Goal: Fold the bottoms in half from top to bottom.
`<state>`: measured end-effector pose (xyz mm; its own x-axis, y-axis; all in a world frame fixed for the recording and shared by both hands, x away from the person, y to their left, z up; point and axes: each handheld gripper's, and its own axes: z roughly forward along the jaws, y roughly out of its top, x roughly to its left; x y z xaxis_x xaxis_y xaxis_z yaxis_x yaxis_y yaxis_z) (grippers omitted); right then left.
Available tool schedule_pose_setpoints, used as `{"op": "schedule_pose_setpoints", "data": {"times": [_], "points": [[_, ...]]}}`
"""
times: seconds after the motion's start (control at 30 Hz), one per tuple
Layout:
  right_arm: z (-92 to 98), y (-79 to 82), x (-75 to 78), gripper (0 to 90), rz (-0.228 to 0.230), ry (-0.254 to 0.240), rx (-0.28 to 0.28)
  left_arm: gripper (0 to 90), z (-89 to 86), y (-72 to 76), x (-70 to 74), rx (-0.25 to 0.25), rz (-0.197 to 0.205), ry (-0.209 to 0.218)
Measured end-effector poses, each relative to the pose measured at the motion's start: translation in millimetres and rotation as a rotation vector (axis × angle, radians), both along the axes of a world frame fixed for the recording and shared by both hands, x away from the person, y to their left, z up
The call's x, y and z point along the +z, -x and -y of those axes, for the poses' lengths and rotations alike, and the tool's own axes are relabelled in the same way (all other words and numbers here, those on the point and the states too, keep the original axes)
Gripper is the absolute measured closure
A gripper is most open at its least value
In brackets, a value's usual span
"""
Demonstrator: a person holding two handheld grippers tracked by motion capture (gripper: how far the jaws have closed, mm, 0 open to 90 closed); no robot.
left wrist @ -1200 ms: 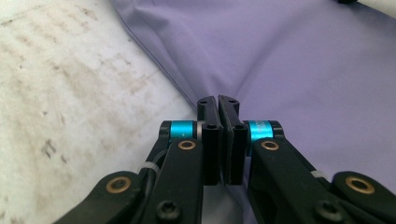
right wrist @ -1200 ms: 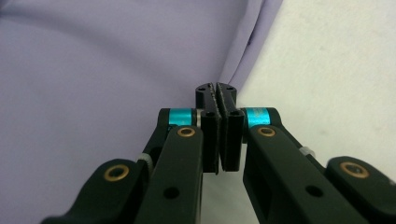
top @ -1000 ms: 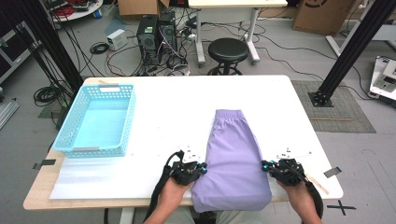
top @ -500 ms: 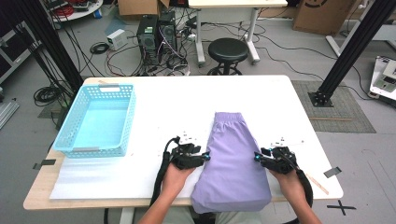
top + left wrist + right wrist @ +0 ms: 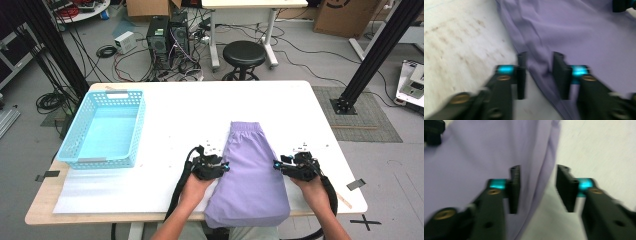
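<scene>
Currently, 2 hand-held grippers of black plastic with teal lights flank 1 purple garment (image 5: 252, 177). Left gripper (image 5: 537, 75): jaws have just been closing a little, part-open, straddling the garment's rumpled left edge, pads not pressing on cloth. Right gripper (image 5: 537, 188): jaws have just been opening, part-open, astride the garment's right edge, nothing gripped. From the high view, left gripper (image 5: 225, 168) and right gripper (image 5: 276, 164) point inward at opposite sides of the cloth. Garment: thin, smooth woven fabric, soft folds, gathered waistband at the far end, widening toward the near table edge and hanging slightly over it. Table (image 5: 200, 115): white, flat, rectangular, faintly scuffed, with bare surface beyond the waistband. 1 light-blue perforated plastic basket (image 5: 75, 149), rectangular, stands well apart at the left.
</scene>
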<state>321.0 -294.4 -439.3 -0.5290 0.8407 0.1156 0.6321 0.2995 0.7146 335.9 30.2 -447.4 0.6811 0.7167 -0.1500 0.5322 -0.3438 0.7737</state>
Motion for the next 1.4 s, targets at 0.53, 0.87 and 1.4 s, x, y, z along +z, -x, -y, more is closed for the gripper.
{"op": "schedule_pose_setpoints", "data": {"times": [0.53,0.87,1.4], "points": [[-13.4,-84.1,14.3,45.8,0.019,-0.072,0.050,38.4,16.1,-89.3,5.6,0.050,-0.022,0.123],[-31.2,-112.1,-4.2,71.3,-0.073,0.004,0.073,75.0,22.6,-92.1,-5.6,-0.015,-0.067,0.077],[-48.2,-119.1,18.2,84.4,0.055,-0.078,0.118,84.3,-6.4,-107.9,18.9,0.022,0.064,0.116]]}}
